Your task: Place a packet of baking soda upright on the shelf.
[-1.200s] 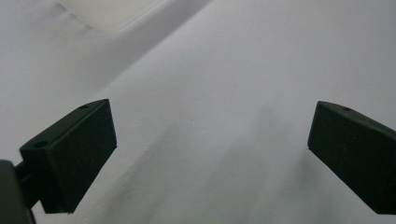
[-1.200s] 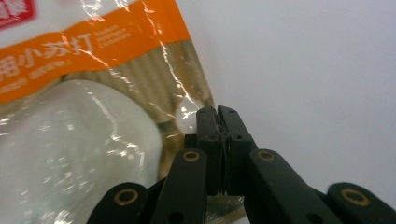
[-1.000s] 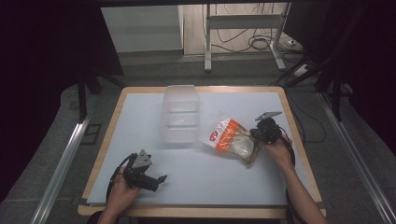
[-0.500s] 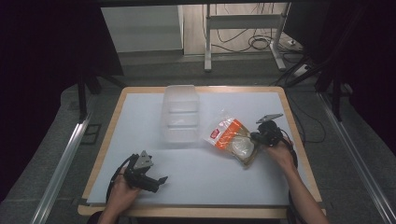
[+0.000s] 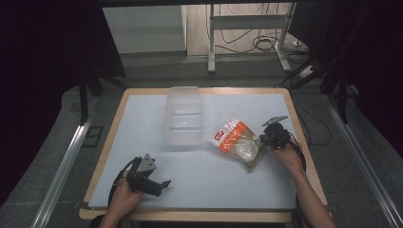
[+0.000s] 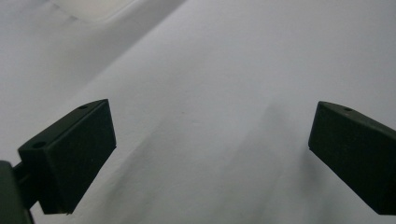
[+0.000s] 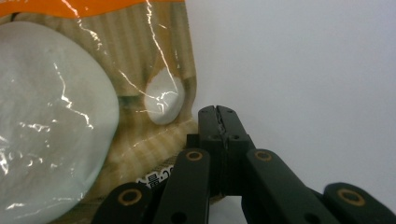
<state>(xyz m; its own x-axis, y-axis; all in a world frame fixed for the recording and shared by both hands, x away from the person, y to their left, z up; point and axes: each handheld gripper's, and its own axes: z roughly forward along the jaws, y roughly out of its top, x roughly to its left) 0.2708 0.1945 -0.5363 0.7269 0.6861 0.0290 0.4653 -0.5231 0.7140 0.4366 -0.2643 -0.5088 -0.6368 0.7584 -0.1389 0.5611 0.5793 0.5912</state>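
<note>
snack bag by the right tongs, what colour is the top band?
Orange, above a tan striped panel on the snack bag; the right gripper view shows it best.

The snack bag [image 5: 236,142] was orange at the top and tan-striped below, with white contents. The container [image 5: 182,115] was translucent white, the table [image 5: 199,175] pale grey, wood-edged.

The snack bag [image 5: 239,144] has slid away from the clear plastic container [image 5: 182,115], toward the table's [image 5: 199,190] near right side; earlier its corner lay close by the container's right wall, and now a gap of bare table shows between them. The right gripper [image 5: 264,140], jaws pressed together at the bag's edge, has drawn back with it, farther from the container.
</note>
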